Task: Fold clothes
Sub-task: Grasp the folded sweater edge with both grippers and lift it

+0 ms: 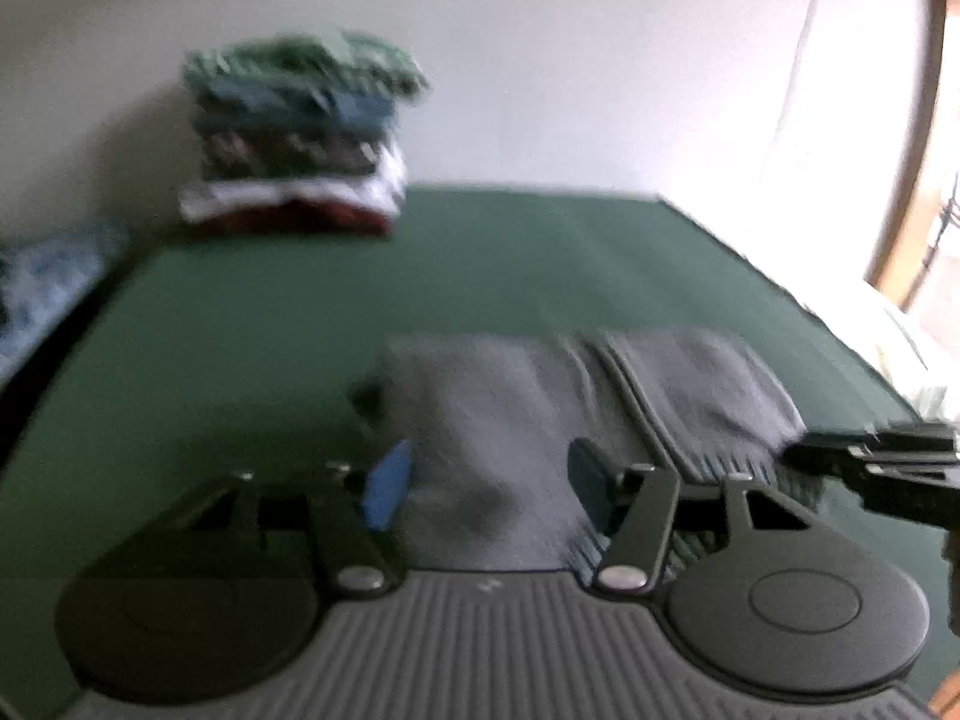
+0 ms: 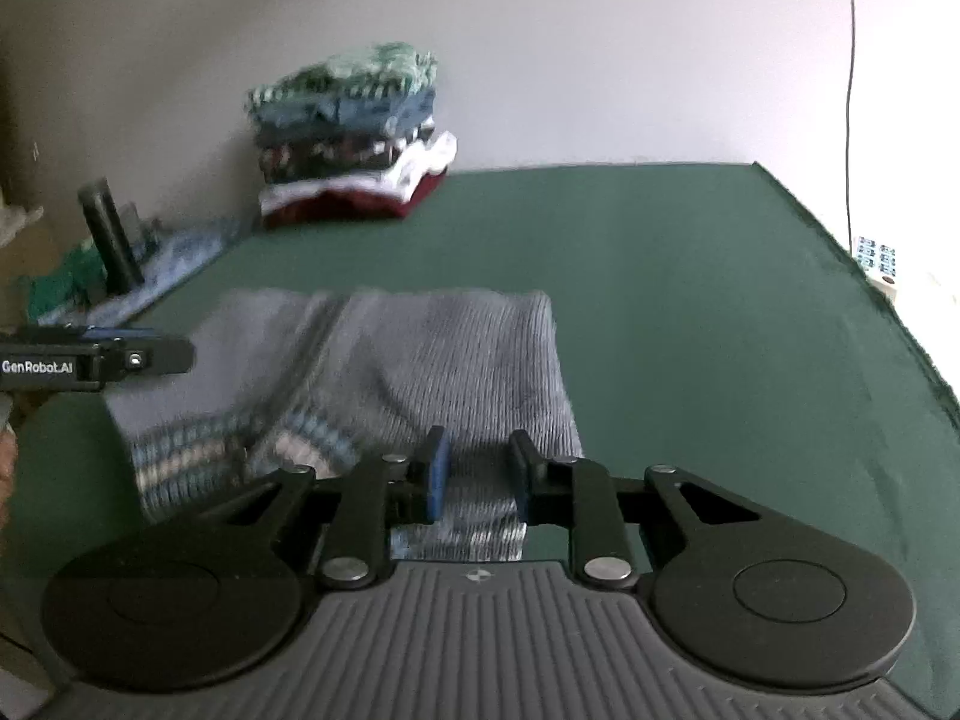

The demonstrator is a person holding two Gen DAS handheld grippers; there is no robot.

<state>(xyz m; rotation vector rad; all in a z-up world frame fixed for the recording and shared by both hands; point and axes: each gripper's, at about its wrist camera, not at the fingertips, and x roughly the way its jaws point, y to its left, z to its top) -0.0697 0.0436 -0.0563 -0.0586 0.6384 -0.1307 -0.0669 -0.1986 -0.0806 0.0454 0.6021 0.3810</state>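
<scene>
the grey knit sweater [image 2: 420, 360] lies partly folded on the near half of the green desk [image 2: 690, 276], its striped hem toward six o'clock.

the right gripper [image 2: 477, 471] has its fingers narrowly spaced with a band of hem fabric between them; they look closed on it, though the pad contact is partly hidden. the left gripper [image 1: 486, 486] has its fingers parted wide over the sweater's near edge, pressing on nothing.

likely trouble: with one corner pinched and the other loose, a lift would skew the fold or drag the whole garment across the desk. the thick knit could also slip from a shallow pinch.

count: one sweater in work, two grippers, one stack of folded clothes [image 2: 354, 138] at eleven o'clock by the wall, layers too blurred to number exactly, and a patterned heap [image 2: 150, 270] off the desk at nine o'clock.
</scene>
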